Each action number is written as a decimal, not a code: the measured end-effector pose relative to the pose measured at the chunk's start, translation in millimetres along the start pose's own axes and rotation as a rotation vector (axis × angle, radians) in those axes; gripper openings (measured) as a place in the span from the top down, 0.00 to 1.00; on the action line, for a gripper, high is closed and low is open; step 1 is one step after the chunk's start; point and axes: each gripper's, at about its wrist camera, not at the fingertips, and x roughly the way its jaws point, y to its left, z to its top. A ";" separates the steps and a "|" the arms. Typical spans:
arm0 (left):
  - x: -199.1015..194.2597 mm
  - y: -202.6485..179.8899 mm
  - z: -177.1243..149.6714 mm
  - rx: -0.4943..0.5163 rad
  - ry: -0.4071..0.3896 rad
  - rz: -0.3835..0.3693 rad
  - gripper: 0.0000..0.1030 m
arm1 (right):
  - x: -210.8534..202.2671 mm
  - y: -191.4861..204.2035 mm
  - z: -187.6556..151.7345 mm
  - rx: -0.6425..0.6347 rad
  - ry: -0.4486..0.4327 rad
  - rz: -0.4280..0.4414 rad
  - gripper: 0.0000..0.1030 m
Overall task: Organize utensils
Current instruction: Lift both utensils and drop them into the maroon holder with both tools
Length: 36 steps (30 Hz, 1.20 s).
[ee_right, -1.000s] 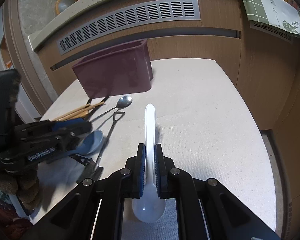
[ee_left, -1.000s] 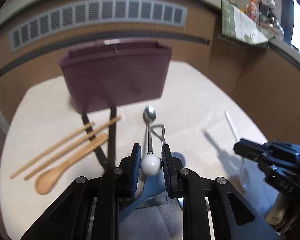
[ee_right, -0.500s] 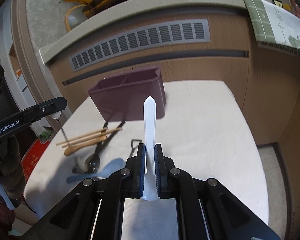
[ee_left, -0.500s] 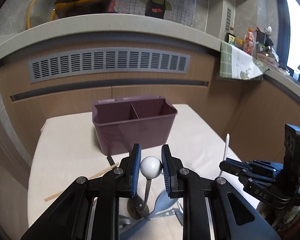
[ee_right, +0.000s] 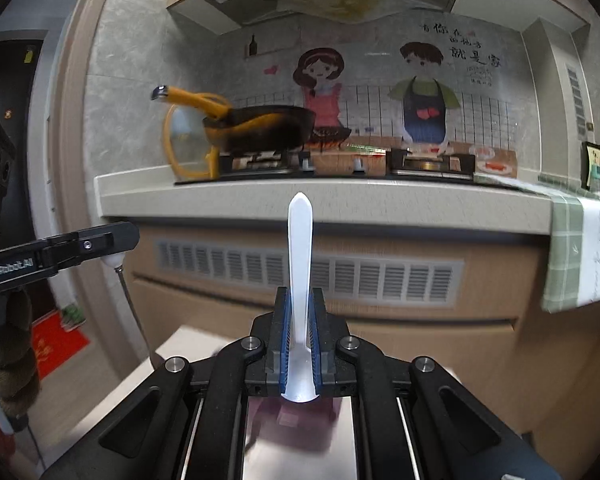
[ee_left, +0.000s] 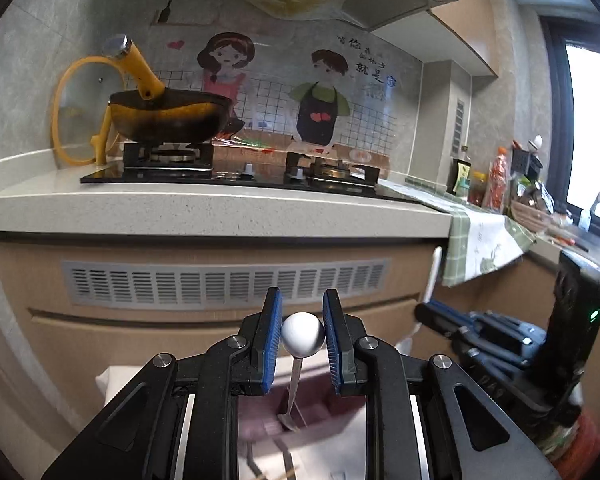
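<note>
Counter (ee_left: 220, 212) with hob and wok (ee_left: 168, 120) at 12 o'clock. Purple bin (ee_left: 320, 412) on table, low at 6 o'clock under both grippers, blurred. Right gripper (ee_right: 300, 344) nearly closed, clamped on white spoon (ee_right: 300, 248), handle tip pointing up. Left gripper (ee_left: 302, 340) part open, pads gripping the white ball end of the metal spoon (ee_left: 303, 334), shaft hanging down over bin.
</note>
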 end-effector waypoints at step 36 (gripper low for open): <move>6.9 -3.7 -254.7 -0.113 0.455 -0.075 0.63 | -30.5 -22.9 -229.2 0.139 0.558 0.071 0.79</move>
